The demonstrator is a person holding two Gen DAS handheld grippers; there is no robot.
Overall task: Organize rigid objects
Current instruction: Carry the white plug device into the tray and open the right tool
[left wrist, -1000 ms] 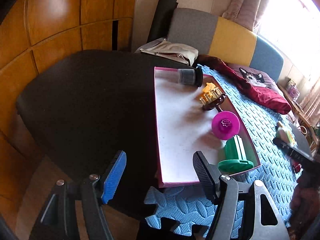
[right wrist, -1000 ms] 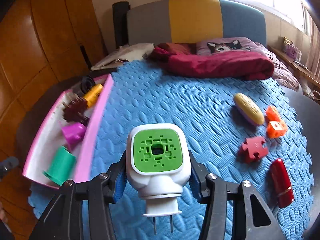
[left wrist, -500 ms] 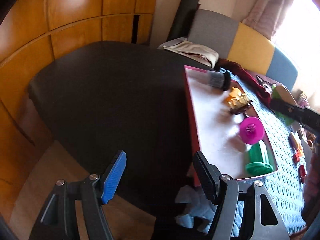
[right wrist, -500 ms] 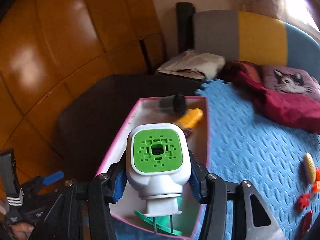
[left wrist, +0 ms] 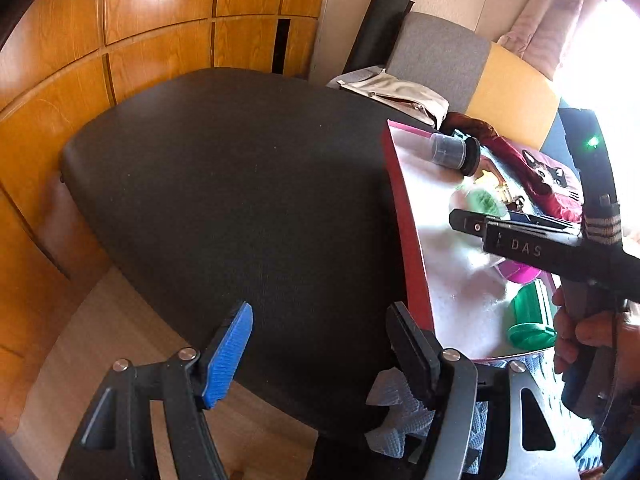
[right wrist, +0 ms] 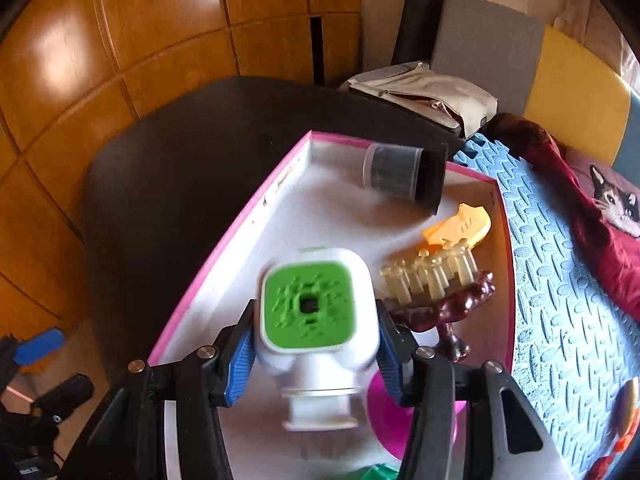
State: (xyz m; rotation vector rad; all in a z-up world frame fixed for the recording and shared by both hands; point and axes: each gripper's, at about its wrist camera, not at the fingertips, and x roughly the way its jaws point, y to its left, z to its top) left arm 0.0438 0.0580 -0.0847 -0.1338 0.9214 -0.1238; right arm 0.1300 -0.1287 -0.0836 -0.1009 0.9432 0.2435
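Note:
My right gripper is shut on a white plug-in device with a green face, its blue pads pressing on both sides. It hangs over the white floor of the pink-rimmed tray. In the tray lie a grey jar with a black lid, an orange piece, a bristle brush, a magenta cup and a green cup. My left gripper stands open with nothing between its fingers, above the dark table left of the tray.
A blue foam mat lies right of the tray, with a red cloth and small toys at its edge. A folded bag rests behind the tray. Wooden panels close in the left side. A hand holds the right gripper.
The right gripper has carried the plug-in device leftward from over the blue mat to over the tray. The left gripper has shifted left, off the tray's corner and over the dark table.

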